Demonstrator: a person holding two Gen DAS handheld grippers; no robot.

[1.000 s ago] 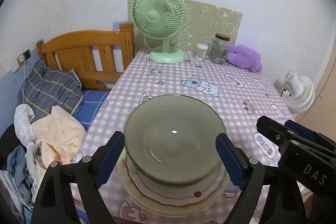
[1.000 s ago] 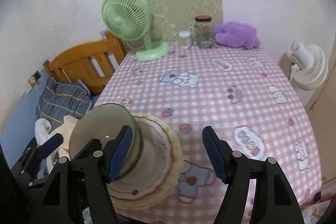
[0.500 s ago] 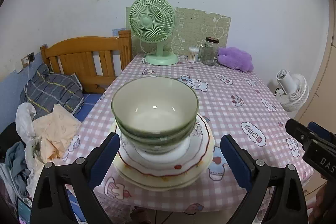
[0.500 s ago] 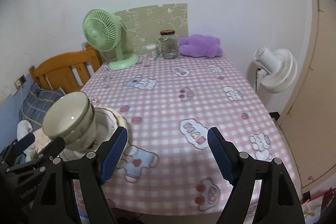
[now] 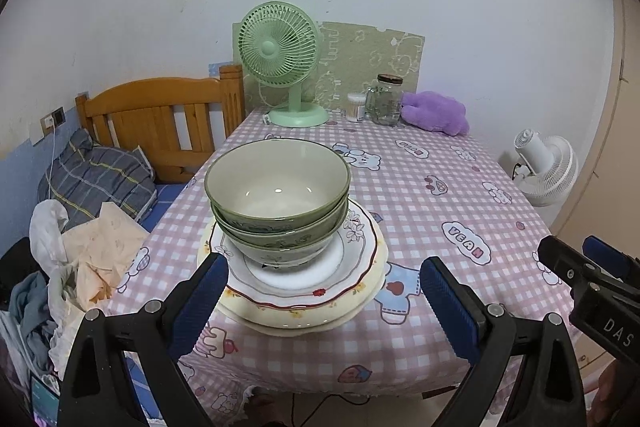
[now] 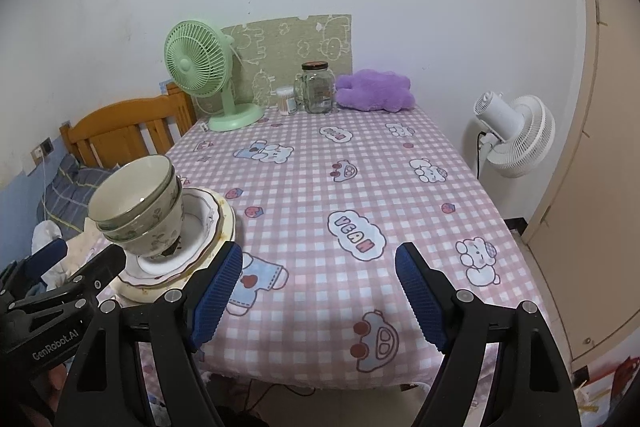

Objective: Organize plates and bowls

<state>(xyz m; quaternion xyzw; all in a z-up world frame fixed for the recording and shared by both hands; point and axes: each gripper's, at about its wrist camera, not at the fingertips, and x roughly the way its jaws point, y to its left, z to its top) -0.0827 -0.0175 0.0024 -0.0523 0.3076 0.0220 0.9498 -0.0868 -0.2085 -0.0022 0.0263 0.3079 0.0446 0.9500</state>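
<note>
A stack of green bowls [image 5: 278,195] stands nested on a stack of plates [image 5: 360,259] near the table's front left edge. The same bowls [image 6: 138,205] and plates [image 6: 218,223] show at the left of the right wrist view. My left gripper [image 5: 322,297] is open and empty, just in front of the plates and apart from them. My right gripper [image 6: 318,297] is open and empty over the table's front edge, to the right of the stack.
A pink checked tablecloth [image 5: 420,195] covers the table. At the back stand a green fan [image 5: 280,63], a glass jar [image 5: 386,101], a small white container [image 5: 355,107] and a purple plush [image 5: 436,113]. A wooden bed with clothes [image 5: 92,195] is left; a white fan [image 6: 516,135] right.
Both grippers have pulled back from the table and away from the stack. The top bowl, seen close and tilted a second ago, now sits nested in the bowl stack.
</note>
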